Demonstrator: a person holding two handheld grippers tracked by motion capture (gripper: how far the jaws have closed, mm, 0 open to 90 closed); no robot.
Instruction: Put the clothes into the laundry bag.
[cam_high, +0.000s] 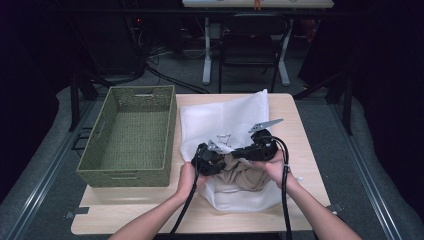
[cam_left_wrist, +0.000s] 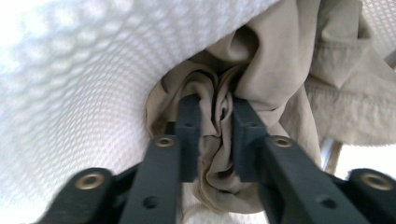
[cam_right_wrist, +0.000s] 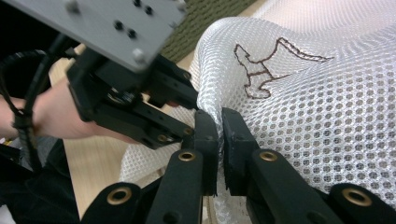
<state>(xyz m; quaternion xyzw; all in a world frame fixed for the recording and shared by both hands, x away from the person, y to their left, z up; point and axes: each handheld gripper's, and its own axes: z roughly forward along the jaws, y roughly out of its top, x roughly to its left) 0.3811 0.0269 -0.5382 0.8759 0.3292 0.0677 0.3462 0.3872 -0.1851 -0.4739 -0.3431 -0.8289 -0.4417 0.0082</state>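
Observation:
A white mesh bag (cam_high: 225, 120) lies on the table with a beige garment (cam_high: 245, 175) bunched at its open end. In the left gripper view, my left gripper (cam_left_wrist: 217, 109) is shut on a fold of the beige garment (cam_left_wrist: 280, 70) just under the mesh bag (cam_left_wrist: 84, 93). My right gripper (cam_right_wrist: 219, 121) is shut on the rim of the mesh bag (cam_right_wrist: 317, 102), which carries a brown stitched animal outline (cam_right_wrist: 266, 65). From above, the left gripper (cam_high: 210, 156) and right gripper (cam_high: 252, 149) sit close together at the bag's mouth.
A green woven basket (cam_high: 172, 130) stands on the left half of the wooden table (cam_high: 300, 165), right beside the bag. The other hand with the left gripper (cam_right_wrist: 135, 93) crowds the right gripper's left side. Chairs and desk legs stand beyond the table.

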